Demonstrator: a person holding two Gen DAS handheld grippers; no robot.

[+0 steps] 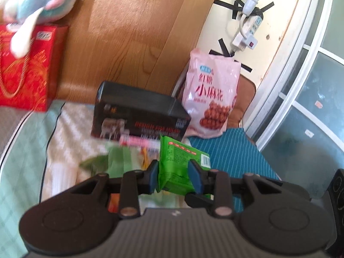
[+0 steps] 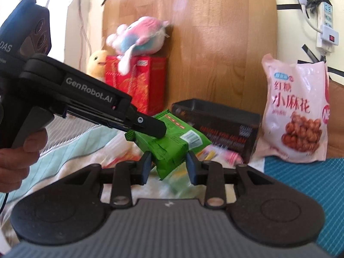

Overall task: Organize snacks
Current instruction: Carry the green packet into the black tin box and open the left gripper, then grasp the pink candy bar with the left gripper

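Observation:
A green snack packet (image 1: 179,167) (image 2: 172,146) is lifted above the bed. My left gripper (image 1: 175,175) is shut on it; it also shows in the right wrist view (image 2: 150,126), clamping the packet's left end. My right gripper (image 2: 168,167) stands open with the packet's lower end between its blue pads, which do not clearly press it. A black snack box (image 1: 137,114) (image 2: 219,120) lies behind, and a pink snack bag (image 1: 211,94) (image 2: 296,111) leans upright at the right. More small packets (image 1: 137,146) lie blurred under the green one.
A red gift bag (image 1: 28,66) (image 2: 135,77) with a plush toy (image 1: 40,0) (image 2: 137,36) on top stands at the left against the wooden headboard (image 1: 133,32). A power strip (image 1: 251,30) hangs on the wall. A teal striped cloth (image 1: 232,152) covers the bed at the right.

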